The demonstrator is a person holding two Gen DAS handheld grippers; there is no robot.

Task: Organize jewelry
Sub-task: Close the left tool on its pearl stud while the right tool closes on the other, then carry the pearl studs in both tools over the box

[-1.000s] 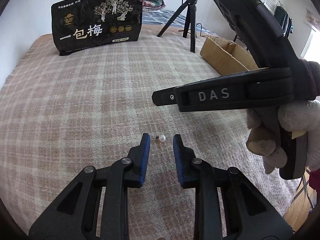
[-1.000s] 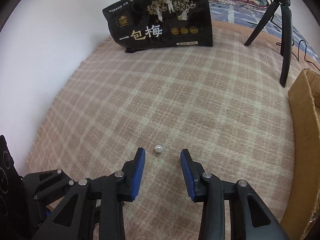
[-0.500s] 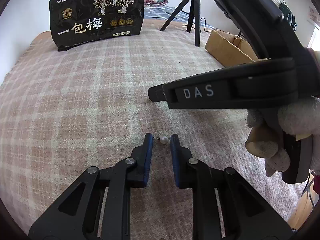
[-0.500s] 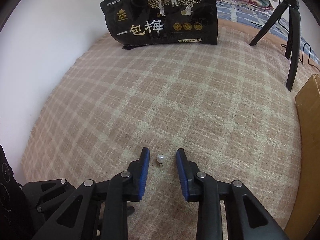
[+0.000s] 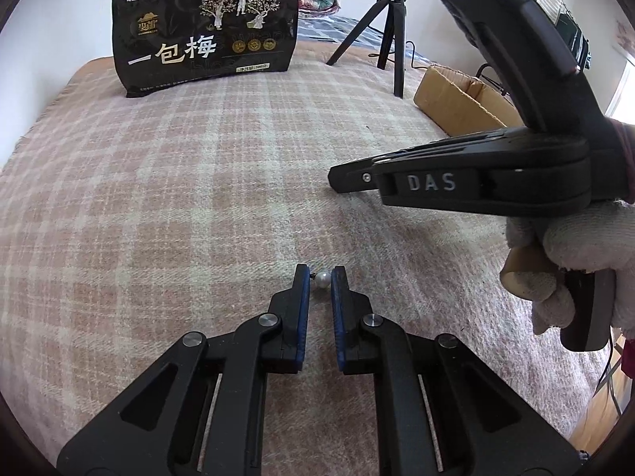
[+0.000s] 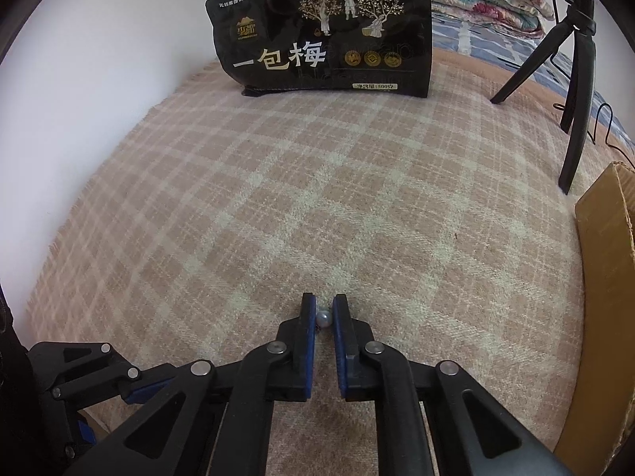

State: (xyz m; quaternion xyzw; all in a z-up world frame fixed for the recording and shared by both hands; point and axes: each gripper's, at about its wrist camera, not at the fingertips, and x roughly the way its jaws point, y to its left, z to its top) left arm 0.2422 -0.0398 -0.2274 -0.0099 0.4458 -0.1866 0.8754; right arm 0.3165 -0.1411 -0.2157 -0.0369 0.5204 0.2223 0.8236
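Pearl earrings are the business here — two of them, each lying on the plaid blanket [image 5: 198,198] well in from its edges; the left gripper [image 5: 320,275] has its blue pads pinched on one pearl earring [image 5: 322,278], its little post sticking out to the side, and the right gripper [image 6: 324,315] is clamped on the other pearl [image 6: 324,318]; both reach down steeply, probably so the tips meet such small things squarely. Open blanket runs ahead to the black snack bag [image 6: 329,35] at the far edge; the cardboard box [image 5: 456,99] and tripod [image 5: 391,27] crowd the right side.
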